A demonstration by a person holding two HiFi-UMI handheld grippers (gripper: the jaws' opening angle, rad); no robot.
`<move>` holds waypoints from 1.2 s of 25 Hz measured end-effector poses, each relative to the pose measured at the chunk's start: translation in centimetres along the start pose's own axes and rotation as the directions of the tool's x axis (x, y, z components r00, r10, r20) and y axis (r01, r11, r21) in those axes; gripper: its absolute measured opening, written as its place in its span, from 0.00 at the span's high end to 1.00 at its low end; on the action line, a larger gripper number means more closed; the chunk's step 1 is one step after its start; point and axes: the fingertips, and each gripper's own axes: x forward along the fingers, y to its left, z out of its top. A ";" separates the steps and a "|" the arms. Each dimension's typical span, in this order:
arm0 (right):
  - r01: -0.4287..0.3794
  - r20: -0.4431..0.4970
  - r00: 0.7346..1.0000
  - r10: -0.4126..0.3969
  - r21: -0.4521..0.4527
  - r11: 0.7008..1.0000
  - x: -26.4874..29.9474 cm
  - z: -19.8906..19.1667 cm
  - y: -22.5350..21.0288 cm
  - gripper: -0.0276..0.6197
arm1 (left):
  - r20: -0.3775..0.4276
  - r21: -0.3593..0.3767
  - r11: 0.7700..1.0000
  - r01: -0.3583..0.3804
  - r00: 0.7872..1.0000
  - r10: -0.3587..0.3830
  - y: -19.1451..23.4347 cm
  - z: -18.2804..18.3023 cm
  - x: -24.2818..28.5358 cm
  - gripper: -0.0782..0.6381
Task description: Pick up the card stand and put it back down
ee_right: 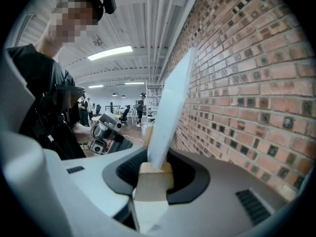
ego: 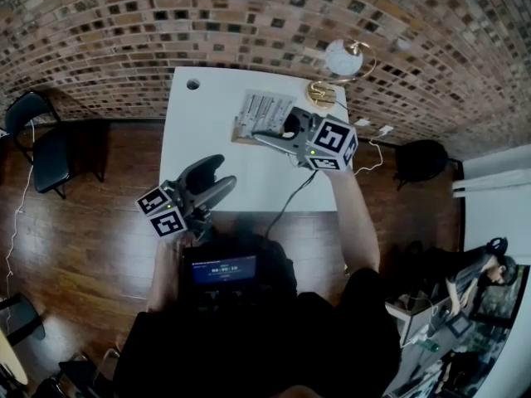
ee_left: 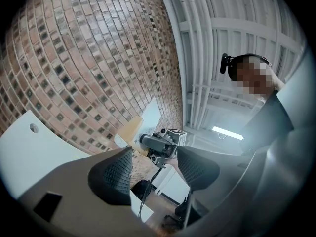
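Observation:
The card stand (ego: 259,113) is a pale wooden slotted block with white cards, over the far middle of the white table (ego: 191,139). My right gripper (ego: 270,136) reaches in from the right and is shut on it. In the right gripper view the wooden block (ee_right: 154,184) sits clamped between the jaws of my right gripper (ee_right: 155,168), and a white card (ee_right: 170,107) rises from it beside the brick wall. My left gripper (ego: 217,174) hovers at the table's near edge. Its jaws stand open around nothing in the left gripper view (ee_left: 154,169), which faces the stand (ee_left: 129,130).
A lamp (ego: 342,63) with a white globe and gold base stands at the table's far right corner. A round hole (ego: 192,84) marks the far left corner. A black chair (ego: 41,148) stands on the wooden floor to the left. A cable (ego: 286,204) trails from the right gripper over the near edge.

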 end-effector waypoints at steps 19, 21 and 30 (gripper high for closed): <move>0.096 0.030 0.995 -0.098 0.060 0.994 2.8 -1.0 0.1 0.74 | -0.026 -0.030 0.997 0.064 0.998 -0.065 1.0 1.2 -4.3 0.51; 0.108 0.033 0.993 -0.111 0.078 0.991 2.9 -1.8 -0.1 0.74 | -0.029 -0.036 0.997 0.066 0.997 -0.068 1.1 1.2 -4.7 0.51; 0.149 0.044 0.987 -0.158 0.159 0.976 2.4 -6.3 -3.3 0.74 | -0.049 -0.074 0.997 0.032 0.998 -0.036 2.8 0.4 -4.5 0.51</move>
